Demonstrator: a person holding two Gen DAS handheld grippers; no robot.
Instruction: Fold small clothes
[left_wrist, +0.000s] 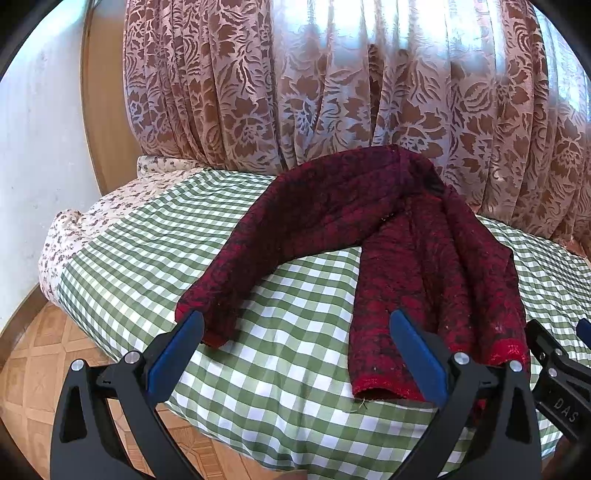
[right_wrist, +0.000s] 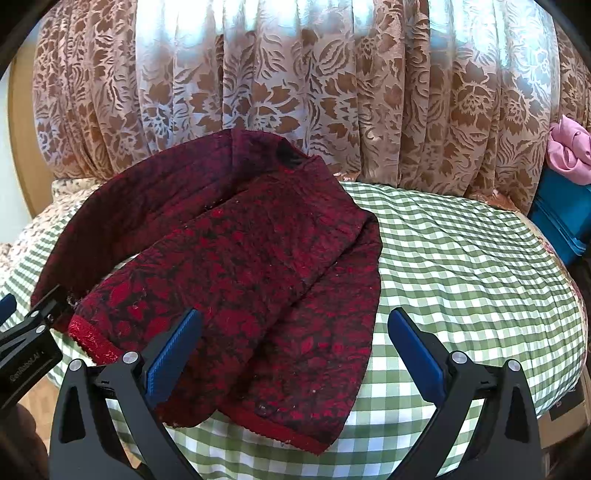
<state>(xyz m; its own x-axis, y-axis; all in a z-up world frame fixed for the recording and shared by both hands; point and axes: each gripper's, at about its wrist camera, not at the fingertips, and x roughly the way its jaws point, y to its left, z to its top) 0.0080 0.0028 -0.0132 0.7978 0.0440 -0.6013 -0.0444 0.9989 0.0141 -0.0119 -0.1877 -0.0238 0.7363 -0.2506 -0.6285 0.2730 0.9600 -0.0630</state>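
A dark red patterned small top (left_wrist: 417, 243) lies on the green-and-white checked cloth (left_wrist: 280, 369). Its body is folded lengthwise and its left sleeve (left_wrist: 258, 251) stretches out toward the near left. In the right wrist view the top (right_wrist: 258, 266) fills the middle, hem nearest me. My left gripper (left_wrist: 295, 354) is open and empty, just above the cloth between the sleeve cuff and the hem. My right gripper (right_wrist: 295, 354) is open and empty over the hem's right corner. Each gripper shows at the edge of the other's view.
A brown floral curtain (left_wrist: 332, 92) hangs right behind the surface. A floral sheet (left_wrist: 92, 221) covers the left end, with wooden floor (left_wrist: 33, 369) below. In the right wrist view a teal box (right_wrist: 565, 218) with pink cloth (right_wrist: 569, 147) on it stands at the far right.
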